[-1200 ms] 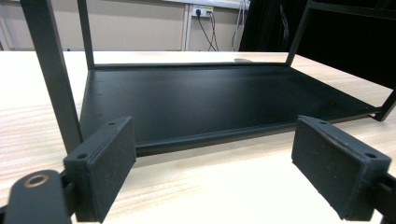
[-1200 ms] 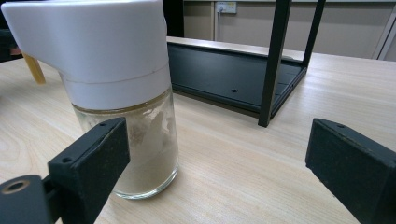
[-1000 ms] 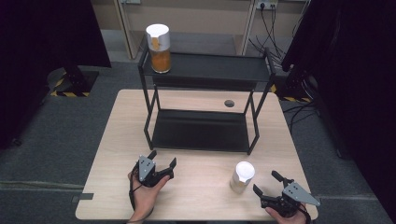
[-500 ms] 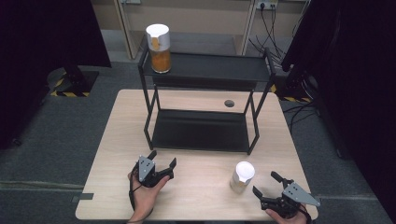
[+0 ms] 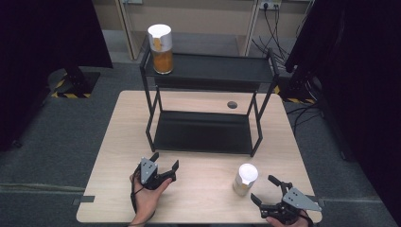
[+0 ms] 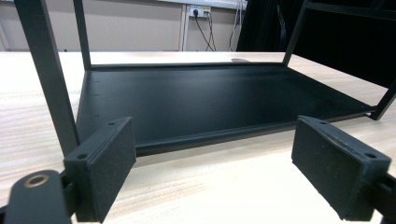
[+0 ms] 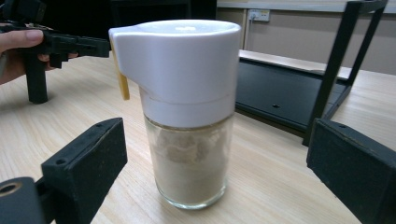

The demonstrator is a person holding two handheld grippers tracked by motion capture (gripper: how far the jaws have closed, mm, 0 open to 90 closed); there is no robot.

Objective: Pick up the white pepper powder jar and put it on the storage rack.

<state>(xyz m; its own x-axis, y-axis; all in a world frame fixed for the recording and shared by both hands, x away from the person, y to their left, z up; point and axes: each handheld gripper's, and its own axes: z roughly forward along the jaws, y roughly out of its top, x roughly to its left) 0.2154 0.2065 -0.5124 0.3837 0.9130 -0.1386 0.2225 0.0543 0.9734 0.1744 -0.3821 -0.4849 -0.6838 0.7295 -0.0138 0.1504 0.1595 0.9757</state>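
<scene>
The right gripper view shows a glass jar with a white plastic lid (image 7: 189,112) holding pale powder, standing upright at frame centre on the light wooden table (image 7: 275,186). In the high view it stands lower right, just beside the right gripper (image 5: 269,189), jaws spread and empty. At lower left, the left gripper (image 5: 164,161), also spread, points at the black metal two-tier shelf (image 5: 203,132).

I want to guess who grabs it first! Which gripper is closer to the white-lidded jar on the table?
Right. The right gripper sits just beside the jar, jaws open toward it; the left gripper is farther off across the table.
</scene>
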